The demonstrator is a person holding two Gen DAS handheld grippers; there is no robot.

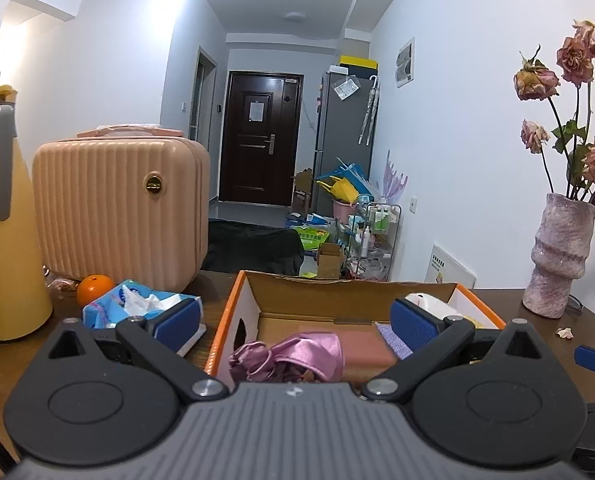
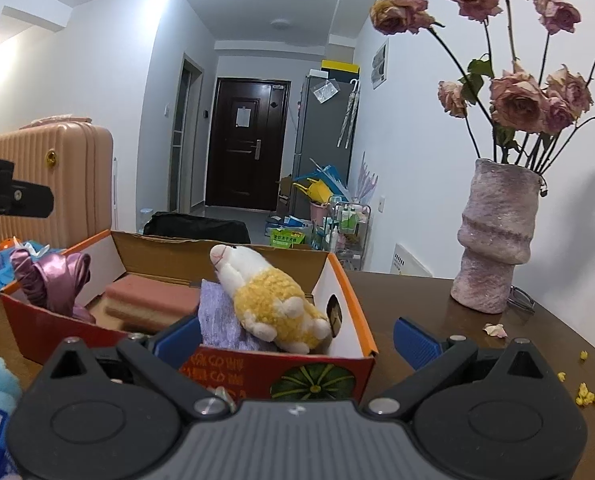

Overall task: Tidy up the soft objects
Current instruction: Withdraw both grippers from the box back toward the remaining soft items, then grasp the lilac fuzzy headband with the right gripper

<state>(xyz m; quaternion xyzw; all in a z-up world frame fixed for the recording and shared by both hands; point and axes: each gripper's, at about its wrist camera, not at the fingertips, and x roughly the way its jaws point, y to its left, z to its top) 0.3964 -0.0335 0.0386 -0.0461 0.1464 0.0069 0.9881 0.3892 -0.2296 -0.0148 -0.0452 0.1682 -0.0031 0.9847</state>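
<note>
In box (image 2: 349,300), plush toy (image 2: 273,300) ahead of right claw (image 2: 297,340), fingers apart, empty.

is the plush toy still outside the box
No, the yellow and white plush toy lies inside the cardboard box, resting on a purple cloth.

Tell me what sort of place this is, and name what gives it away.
Most likely a lived-in flat: a dining or side table facing the entrance hall. A dark front door closes the corridor, a grey fridge stands beside it, and a pink suitcase and vase of dried roses sit on the table.
</note>
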